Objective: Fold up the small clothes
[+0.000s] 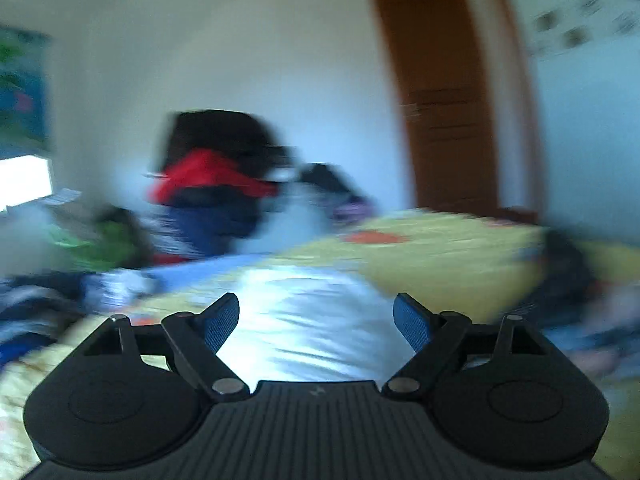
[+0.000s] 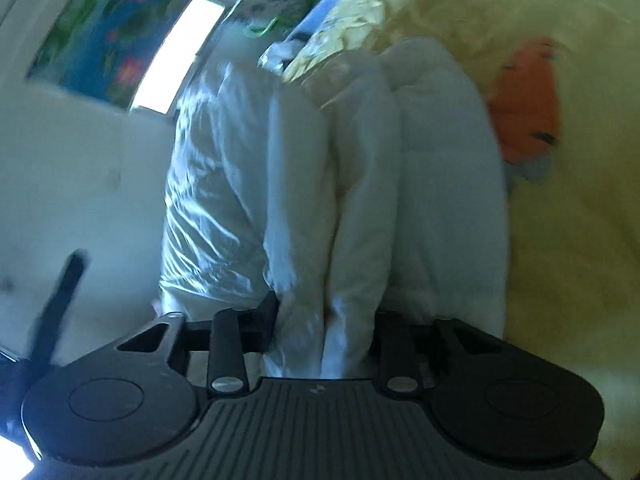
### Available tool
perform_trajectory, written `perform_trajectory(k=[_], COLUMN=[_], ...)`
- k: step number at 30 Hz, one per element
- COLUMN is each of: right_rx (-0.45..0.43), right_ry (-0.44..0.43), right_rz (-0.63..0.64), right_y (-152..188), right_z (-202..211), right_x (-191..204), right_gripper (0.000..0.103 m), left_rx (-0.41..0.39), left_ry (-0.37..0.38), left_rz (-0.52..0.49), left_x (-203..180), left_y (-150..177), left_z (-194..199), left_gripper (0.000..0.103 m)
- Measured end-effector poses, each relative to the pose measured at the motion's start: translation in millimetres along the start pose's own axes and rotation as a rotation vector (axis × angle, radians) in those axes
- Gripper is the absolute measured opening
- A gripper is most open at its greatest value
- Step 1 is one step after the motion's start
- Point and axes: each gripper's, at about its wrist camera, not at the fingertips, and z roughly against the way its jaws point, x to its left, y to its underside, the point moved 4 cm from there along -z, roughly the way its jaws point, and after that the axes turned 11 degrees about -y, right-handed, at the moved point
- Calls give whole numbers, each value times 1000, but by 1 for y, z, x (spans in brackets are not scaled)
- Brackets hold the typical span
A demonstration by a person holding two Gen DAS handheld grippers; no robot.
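Note:
A white, shiny small garment (image 1: 320,344) lies on a yellow bedspread (image 1: 460,256). In the left wrist view, which is blurred, my left gripper (image 1: 316,302) hovers just over the garment, open, with nothing between its blue pads (image 1: 412,324). In the right wrist view the same white garment (image 2: 360,180) is gathered into long thick folds on the bedspread (image 2: 560,260). Its near end is bunched between the fingers of my right gripper (image 2: 324,316), which is shut on it. The cloth hides both fingertips.
A heap of red, blue and green clothes (image 1: 208,200) sits at the bed's far left. Dark clothing (image 1: 568,280) lies at the right. A brown wooden door (image 1: 440,100) stands behind the bed. A flower picture (image 2: 108,36) hangs beside a bright window (image 2: 176,52).

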Motion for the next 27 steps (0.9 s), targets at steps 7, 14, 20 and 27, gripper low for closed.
perform_trajectory(k=[7,14,20,27], right_rx=[-296,-351,-267,-245], right_ry=[92,6,174,228], right_rz=[171,438,339,254], right_y=[-2,-26,-76,-107], right_z=[87,39,-55,-95], right_x=[70,155,94,24], right_gripper=[73,99,94,87], left_rx=[165,277,262,320], left_ry=[-11,25,59,67], left_rz=[55,-54,-51,-29], left_x=[-6,-59,-77,-75], left_y=[31,49,66,70], left_z=[-64,-99,-111,-130], left_gripper=[85,90,93,93])
